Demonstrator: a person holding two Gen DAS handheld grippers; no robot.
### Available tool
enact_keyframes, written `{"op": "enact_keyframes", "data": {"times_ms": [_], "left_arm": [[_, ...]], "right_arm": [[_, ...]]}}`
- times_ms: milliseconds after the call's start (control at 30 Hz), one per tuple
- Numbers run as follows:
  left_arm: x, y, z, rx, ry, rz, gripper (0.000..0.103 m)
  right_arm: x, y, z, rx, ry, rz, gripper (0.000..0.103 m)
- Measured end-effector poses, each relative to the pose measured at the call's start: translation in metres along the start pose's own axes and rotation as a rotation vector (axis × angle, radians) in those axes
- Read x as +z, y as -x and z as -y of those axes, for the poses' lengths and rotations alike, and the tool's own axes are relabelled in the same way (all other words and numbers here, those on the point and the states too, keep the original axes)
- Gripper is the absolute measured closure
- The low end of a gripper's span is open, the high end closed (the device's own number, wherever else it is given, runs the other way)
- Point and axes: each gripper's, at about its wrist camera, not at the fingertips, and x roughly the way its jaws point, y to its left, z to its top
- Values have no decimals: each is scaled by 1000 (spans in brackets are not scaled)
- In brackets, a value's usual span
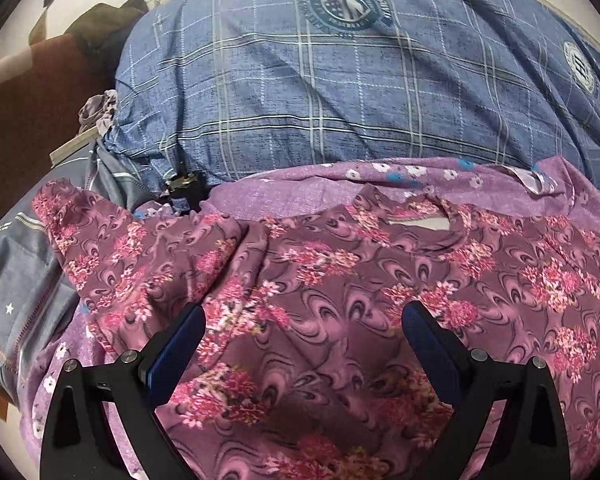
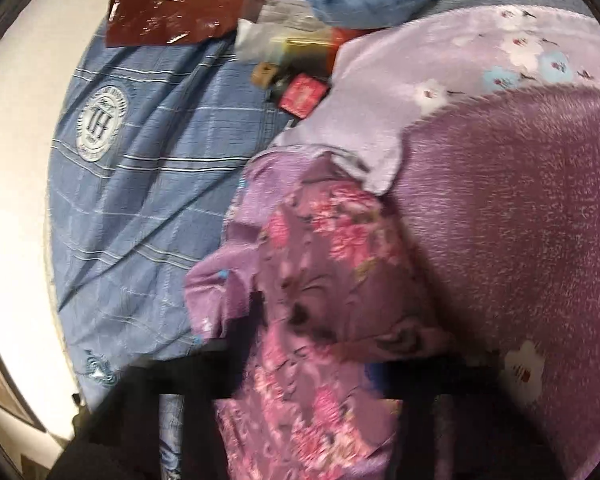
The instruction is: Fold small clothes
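Spread flat over the purple flowered bedsheet point(image 1: 300, 196), neckline toward the blue plaid quilt point(image 1: 340, 92): the pink floral top point(image 1: 340, 280). Hovering above its lower middle, fingers wide apart and holding nothing: the left claw point(image 1: 304, 316). Blurred in the right wrist view, with a bunch of the floral top point(image 2: 320, 280) rising between its fingers, apparently clamped on it: the right claw point(image 2: 312, 384).

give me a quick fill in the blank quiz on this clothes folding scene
1. The left gripper hovers over the floral garment with its jaws ____.
2. The big pillow behind the garment is checked and ____ in colour.
3. In the right wrist view, floral cloth runs between the right gripper's jaws, though the picture is ____.

Missing words: open; blue; blurred
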Motion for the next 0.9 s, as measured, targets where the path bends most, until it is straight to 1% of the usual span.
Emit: {"op": "enact_keyframes", "data": {"times_ms": [33, 100, 167, 233, 300, 333, 400, 433, 467, 533, 633, 667, 700, 767, 800, 833, 867, 900], "left_arm": [[1, 0, -3, 5, 8, 2, 4], [4, 2, -12, 12, 31, 7, 4], [8, 5, -23, 22, 70, 20, 4], [12, 10, -36, 30, 109, 35, 4], [14, 14, -49, 37, 144, 49, 4], [14, 18, -57, 40, 169, 57, 4], [12, 22, -69, 45, 206, 64, 4], [11, 24, -75, 47, 220, 65, 4], [11, 25, -79, 48, 230, 64, 4], [9, 28, -91, 50, 255, 65, 4], [6, 33, -107, 61, 280, 73, 4], [5, 35, -113, 66, 289, 75, 4], [4, 35, -118, 72, 296, 77, 4], [0, 35, -129, 90, 317, 76, 4], [-1, 33, -132, 95, 325, 71, 4], [-2, 29, -136, 100, 337, 56, 4], [-2, 27, -138, 100, 344, 44, 4], [-2, 23, -140, 102, 353, 28, 4]], "right_arm": [[-4, 2, -8, 12, 24, 13, 99], [-14, 8, -26, 67, 72, 25, 99], [-31, 14, -55, 168, 142, 1, 99], [-55, 15, -84, 271, 199, -51, 99], [-87, 12, -112, 361, 251, -114, 99], [-107, 8, -125, 412, 272, -159, 99], [-140, 0, -146, 475, 301, -239, 99], [-162, -4, -159, 514, 323, -282, 99], [-179, -7, -167, 542, 334, -310, 99], [-215, -18, -186, 616, 336, -389, 99], [-264, -32, -199, 687, 335, -474, 99], [-275, -38, -201, 685, 337, -504, 99], [-288, -46, -200, 674, 333, -542, 93], [-322, -70, -191, 597, 316, -664, 92], [-341, -84, -188, 522, 344, -734, 82], [-358, -102, -182, 362, 394, -825, 72], [-366, -111, -175, 253, 417, -873, 54], [-371, -117, -169, 157, 444, -909, 51]]}}
